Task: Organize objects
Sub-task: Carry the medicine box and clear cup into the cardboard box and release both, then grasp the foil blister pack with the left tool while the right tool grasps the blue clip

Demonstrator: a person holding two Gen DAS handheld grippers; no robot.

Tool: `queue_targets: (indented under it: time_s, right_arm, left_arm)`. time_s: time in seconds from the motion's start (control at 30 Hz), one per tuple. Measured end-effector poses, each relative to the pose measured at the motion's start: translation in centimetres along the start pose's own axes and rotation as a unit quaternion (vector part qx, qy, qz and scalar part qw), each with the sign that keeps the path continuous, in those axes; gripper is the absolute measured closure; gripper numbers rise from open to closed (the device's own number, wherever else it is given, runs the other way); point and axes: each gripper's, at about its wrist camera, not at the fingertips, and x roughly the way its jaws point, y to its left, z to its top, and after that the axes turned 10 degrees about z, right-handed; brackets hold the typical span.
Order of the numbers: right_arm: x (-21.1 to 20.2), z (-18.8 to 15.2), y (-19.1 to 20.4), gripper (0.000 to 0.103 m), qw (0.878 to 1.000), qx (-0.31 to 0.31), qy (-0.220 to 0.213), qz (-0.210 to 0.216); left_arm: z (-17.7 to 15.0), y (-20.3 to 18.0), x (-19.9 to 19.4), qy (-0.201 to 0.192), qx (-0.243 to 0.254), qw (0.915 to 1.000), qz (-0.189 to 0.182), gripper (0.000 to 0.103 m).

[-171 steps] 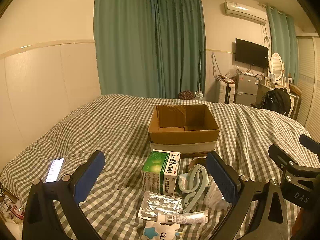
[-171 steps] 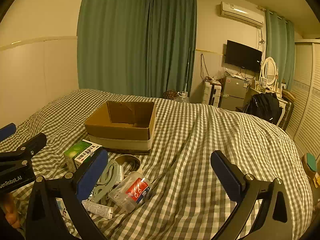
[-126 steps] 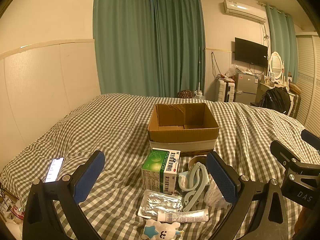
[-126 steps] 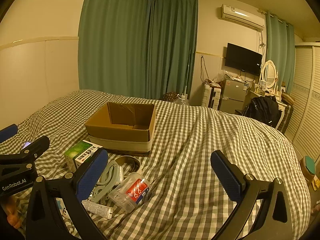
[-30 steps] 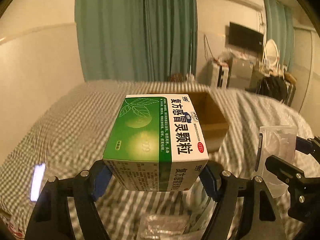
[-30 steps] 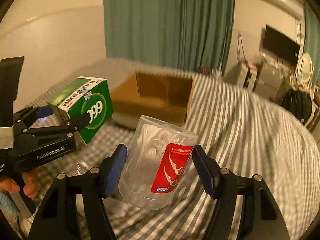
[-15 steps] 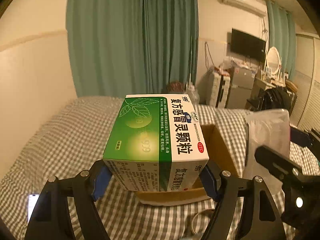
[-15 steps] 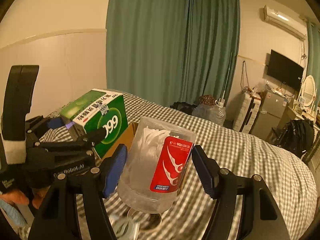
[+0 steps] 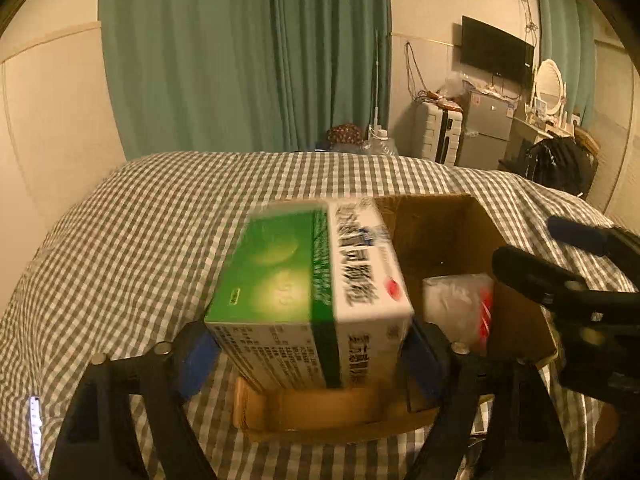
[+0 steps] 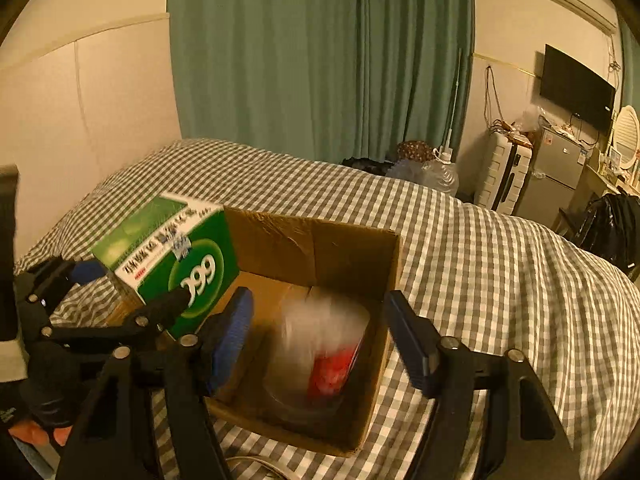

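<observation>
An open cardboard box (image 9: 516, 320) sits on the checked bed; it also shows in the right wrist view (image 10: 372, 420). My left gripper (image 9: 308, 350) holds a green and white medicine box (image 9: 304, 296) over the box's left part; the medicine box is blurred and tilts forward. It also shows in the right wrist view (image 10: 172, 256). My right gripper (image 10: 320, 340) is open above the cardboard box. A clear plastic jar with a red label (image 10: 324, 348) lies blurred inside the cardboard box between the open jaws, apart from the pads. The jar also shows in the left wrist view (image 9: 456, 312).
The checked bedspread (image 10: 500, 264) surrounds the cardboard box. A lit phone (image 9: 35, 432) lies at the bed's left edge. Green curtains (image 9: 248, 52), a white suitcase (image 10: 504, 176), a small fridge (image 9: 484, 128) and a black backpack (image 10: 612, 228) stand beyond the bed.
Both grippers moved down and forward to the cardboard box. My right gripper opened and the jar dropped into the box. The medicine box now tilts over the box.
</observation>
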Motion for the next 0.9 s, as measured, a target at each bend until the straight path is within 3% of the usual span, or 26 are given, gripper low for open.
queue_targets:
  time_s: [0.03,0.17,0.37,0.5,0.6,0.77,0.9]
  right_arm:
    - [-0.5,0.0,0.1,0.018,1.000,0.000,-0.006,0.002]
    - [-3.6,1.0,0.6,0.018,0.999,-0.003,-0.038,0.002]
    - [-11.7,2.7,1.9,0.017,0.997,-0.011,-0.077,-0.003]
    - [-18.0,2.3,4.6,0.013,0.996,-0.023,-0.087,-0.013]
    - [-21.2,0.9,6.8,0.008,0.995,-0.033,-0.096,-0.018]
    - [-23.9,-4.3,10.3,0.006,0.993,-0.057,-0.094,-0.037]
    - [-23.7,-8.6,11.5,0.006,0.994,-0.059,-0.079,-0.042]
  left_arm:
    - [0.1,-0.1,-0.4,-0.001,-0.003,1.0000,0.006,0.008]
    - [0.3,0.7,-3.4,-0.016,-0.011,0.9998,-0.001,0.003]
    - [1.9,1.9,-11.8,-0.070,-0.014,0.9974,0.009,0.000]
    - [1.1,3.5,-17.5,-0.088,-0.018,0.9958,0.015,0.000]
    - [-0.7,4.2,-20.3,-0.093,-0.024,0.9953,0.014,0.000]
    - [-4.9,5.4,-22.2,-0.079,-0.034,0.9960,0.025,0.000]
    - [-9.3,6.5,-21.2,-0.038,-0.052,0.9970,0.043,0.000]
